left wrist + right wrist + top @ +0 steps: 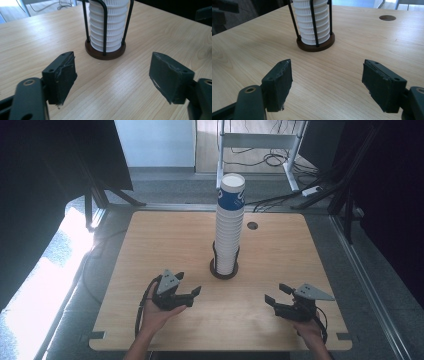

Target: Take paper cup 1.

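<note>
One cup stack (229, 227), two hand-held grippers.

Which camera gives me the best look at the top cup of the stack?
The high view: the top cup, white-rimmed with a blue band, shows whole. Both gripper views catch just the stack's lower cups inside the wire holder.

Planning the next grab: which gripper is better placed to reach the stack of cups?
Left, probably: the left gripper sits nearer the tall white paper cup stack than the right gripper, jaws open toward it.

Light wood bench (150, 250), round cable hole (252, 225) at far side. Grey floor (165, 187) beyond; white frame legs (292, 172), tangled cables (272, 157).
</note>
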### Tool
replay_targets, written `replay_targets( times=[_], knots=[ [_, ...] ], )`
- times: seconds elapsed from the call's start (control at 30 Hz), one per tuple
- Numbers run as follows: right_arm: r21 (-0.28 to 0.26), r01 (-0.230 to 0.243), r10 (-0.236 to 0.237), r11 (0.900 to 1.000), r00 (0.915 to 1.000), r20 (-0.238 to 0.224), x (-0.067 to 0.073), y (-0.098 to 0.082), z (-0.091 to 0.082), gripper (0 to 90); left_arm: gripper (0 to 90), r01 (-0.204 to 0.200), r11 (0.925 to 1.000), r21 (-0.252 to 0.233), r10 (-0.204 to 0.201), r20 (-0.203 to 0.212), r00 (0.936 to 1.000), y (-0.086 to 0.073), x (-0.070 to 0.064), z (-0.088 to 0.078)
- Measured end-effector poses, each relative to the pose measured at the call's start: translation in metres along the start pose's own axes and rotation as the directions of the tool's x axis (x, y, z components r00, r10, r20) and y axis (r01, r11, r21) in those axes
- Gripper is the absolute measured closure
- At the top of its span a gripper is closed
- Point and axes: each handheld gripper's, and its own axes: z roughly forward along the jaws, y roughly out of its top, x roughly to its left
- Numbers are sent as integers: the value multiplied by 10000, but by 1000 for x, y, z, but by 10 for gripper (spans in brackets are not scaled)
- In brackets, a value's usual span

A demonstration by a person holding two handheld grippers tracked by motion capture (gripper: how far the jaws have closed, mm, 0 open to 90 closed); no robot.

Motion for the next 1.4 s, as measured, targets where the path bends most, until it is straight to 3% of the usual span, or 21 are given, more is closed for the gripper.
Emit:
replay_targets(
  times=[0.13, 0.17, 0.3, 0.5, 0.7, 0.8, 1.03, 1.17, 1.4],
  knots=[
    [-44, 193, -194, 9998, 9996, -203, 4, 0, 2, 270, 196, -16, 10000, -66, 16, 42, 10000, 7, 0, 6],
    [-341, 340, -337, 9988, 9994, 72, 7, -1, 1, 300, 191, -18, 9999, -165, 20, 90, 10000, 12, 1, 10],
    [-585, 180, -177, 9981, 9998, 58, 7, -1, 1, 297, 169, -25, 9998, -193, 30, 258, 9997, 21, 4, 16],
    [-439, 59, -65, 9990, 9999, -121, 8, -3, 0, 292, 147, -155, 9987, -487, 186, 637, 9978, 44, 9, 27],
    [-284, 28, -35, 9996, 9997, -231, 9, -7, -2, 281, 110, -399, 9975, -582, 433, 593, 9973, 64, 13, 41],
    [-238, -1, -3, 9997, 9998, -175, 9, -10, -1, 280, 92, -236, 9971, -730, 289, 719, 9970, 77, 20, 52],
    [-176, 20, -22, 9998, 10000, -95, 9, -11, -2, 280, 85, -9, 9981, -622, 62, 837, 9965, 87, 27, 71],
    [-69, 37, -37, 10000, 10000, -75, 9, -13, 1, 280, 83, 80, 9967, -814, 1, 995, 9950, 95, 27, 84],
    [2, 52, -52, 10000, 10000, -52, 9, -14, 2, 280, 74, -144, 9964, -831, 218, 883, 9959, 106, 21, 98]
  ],
)
